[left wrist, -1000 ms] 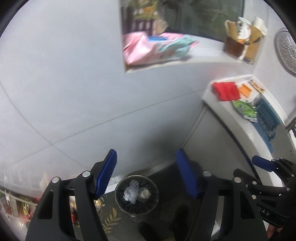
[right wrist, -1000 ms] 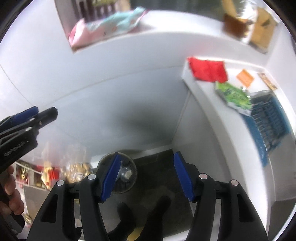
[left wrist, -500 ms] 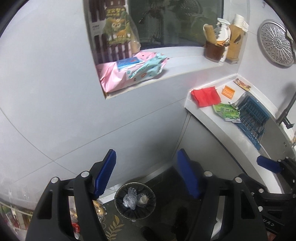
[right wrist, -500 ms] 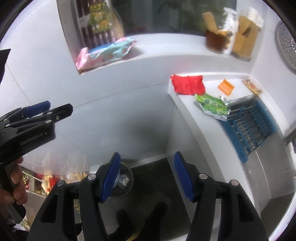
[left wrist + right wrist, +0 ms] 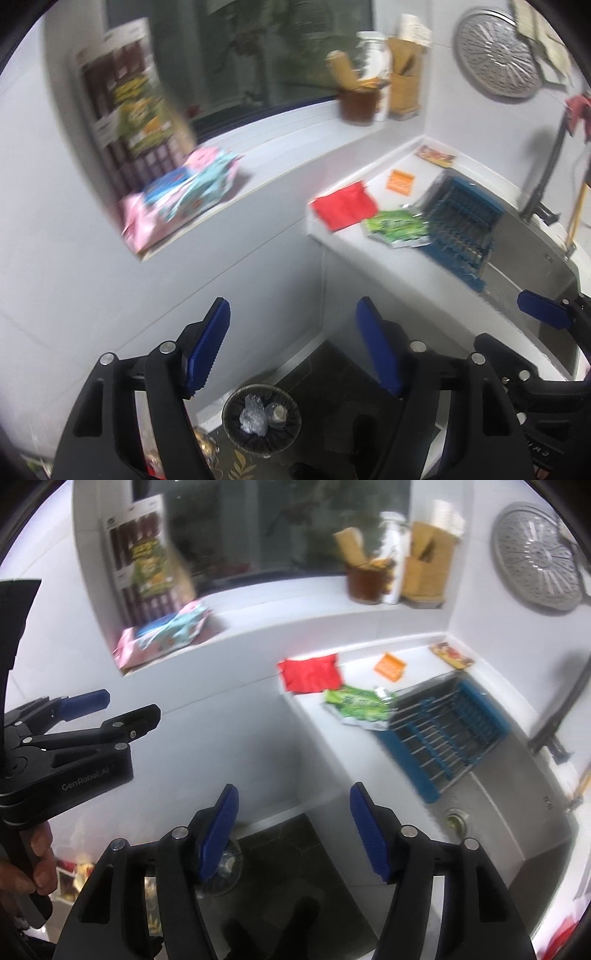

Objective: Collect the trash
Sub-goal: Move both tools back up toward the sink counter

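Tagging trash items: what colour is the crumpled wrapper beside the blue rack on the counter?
Green with white edges; the wrapper shows best in the right wrist view.

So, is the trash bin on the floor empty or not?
Not empty. The trash bin holds a crumpled clear wrapper and a small cup-like item.

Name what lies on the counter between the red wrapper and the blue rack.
The green wrapper lies between the red wrapper and the blue rack, its far end against the rack. Both wrist views show this.
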`<state>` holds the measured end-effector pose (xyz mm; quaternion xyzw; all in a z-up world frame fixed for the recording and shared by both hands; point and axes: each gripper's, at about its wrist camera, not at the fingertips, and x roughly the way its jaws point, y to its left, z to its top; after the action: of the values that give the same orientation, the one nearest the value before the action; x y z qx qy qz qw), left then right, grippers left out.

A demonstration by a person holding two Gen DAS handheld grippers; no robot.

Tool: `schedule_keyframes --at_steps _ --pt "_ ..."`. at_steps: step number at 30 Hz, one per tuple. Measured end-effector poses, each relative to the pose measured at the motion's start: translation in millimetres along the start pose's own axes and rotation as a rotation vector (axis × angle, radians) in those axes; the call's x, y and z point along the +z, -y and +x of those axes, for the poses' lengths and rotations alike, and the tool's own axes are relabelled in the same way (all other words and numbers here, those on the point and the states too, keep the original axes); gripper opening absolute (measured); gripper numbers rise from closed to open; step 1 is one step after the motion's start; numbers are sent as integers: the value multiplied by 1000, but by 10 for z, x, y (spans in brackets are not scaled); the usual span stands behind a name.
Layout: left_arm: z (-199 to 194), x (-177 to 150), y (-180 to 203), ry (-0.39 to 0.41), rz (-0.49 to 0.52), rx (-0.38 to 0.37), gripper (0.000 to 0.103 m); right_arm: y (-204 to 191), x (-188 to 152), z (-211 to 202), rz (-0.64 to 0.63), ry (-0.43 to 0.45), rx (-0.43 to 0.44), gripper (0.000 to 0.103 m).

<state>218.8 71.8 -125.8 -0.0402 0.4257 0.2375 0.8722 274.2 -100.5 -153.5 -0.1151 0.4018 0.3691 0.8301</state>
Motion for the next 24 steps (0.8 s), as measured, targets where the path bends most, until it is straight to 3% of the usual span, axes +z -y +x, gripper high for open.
schedule_keyframes --at_steps 24 --pt "264 1105 1662 87 256 -115 72 1696 269 -34 223 61 -176 65"
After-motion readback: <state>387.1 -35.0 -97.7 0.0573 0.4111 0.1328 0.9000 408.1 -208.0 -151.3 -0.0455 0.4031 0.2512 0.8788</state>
